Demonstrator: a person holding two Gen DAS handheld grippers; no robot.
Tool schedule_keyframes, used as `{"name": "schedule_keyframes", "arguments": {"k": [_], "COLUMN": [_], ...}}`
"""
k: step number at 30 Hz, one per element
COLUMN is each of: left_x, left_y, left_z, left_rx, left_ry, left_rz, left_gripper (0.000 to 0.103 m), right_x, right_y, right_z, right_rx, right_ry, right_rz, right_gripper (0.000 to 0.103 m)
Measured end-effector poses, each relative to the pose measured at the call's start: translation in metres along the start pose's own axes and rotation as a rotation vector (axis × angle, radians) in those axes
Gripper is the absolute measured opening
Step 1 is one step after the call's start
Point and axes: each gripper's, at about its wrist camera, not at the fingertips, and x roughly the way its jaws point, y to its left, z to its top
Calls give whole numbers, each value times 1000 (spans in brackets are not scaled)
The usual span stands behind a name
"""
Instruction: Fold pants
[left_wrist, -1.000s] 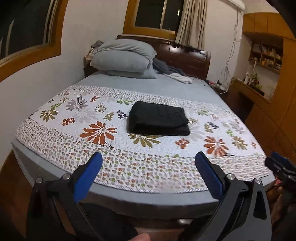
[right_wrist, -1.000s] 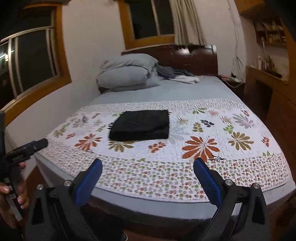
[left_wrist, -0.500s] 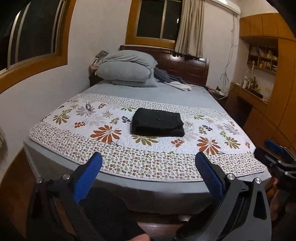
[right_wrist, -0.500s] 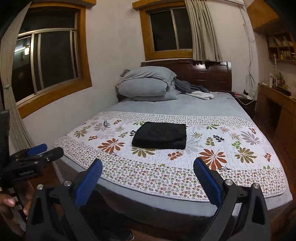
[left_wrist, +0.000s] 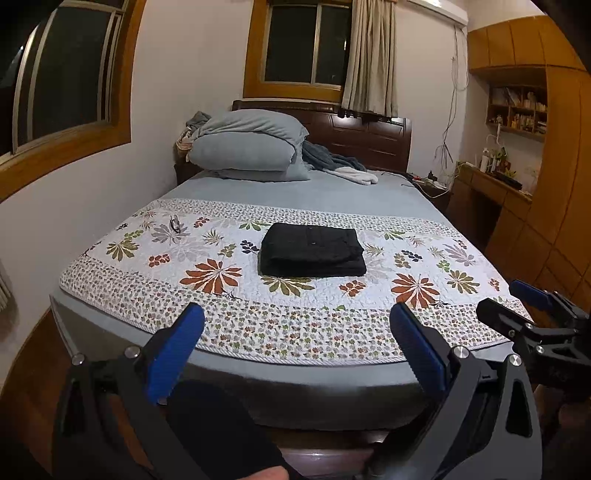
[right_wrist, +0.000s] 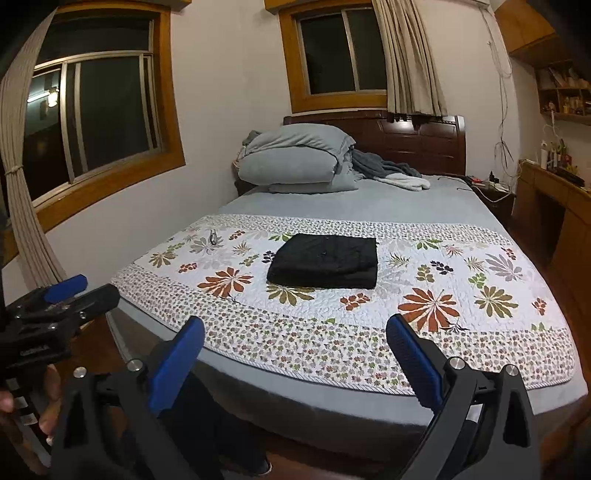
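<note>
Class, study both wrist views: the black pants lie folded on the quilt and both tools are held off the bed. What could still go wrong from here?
1. The folded pants lie loose on the floral quilt; tugging the quilt could undo the fold.
2. The glasses lie on the quilt and might be knocked or pressed.
3. The open left tool and right tool could snag the quilt's edge if swung back in.

You had almost nothing readable in front of you. The left gripper (right_wrist: 55, 295), seen from the right wrist view, carried a small pale marking on its black body, too blurred to make out. Items on the wall shelf (left_wrist: 517, 110) showed no legible labels.
</note>
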Motion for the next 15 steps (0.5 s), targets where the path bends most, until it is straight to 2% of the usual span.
{"name": "schedule_keyframes", "arguments": {"k": [15], "left_x": [13], "left_y": [-3], "left_z": [2], "left_rx": [3], "left_ry": [-2], "left_rz": [-2], "left_gripper": [100], "right_x": [-2], "right_y": [-19], "right_z": [0], "right_rx": [56], "right_ry": [1], "right_rz": [-36], "right_gripper": [99]}}
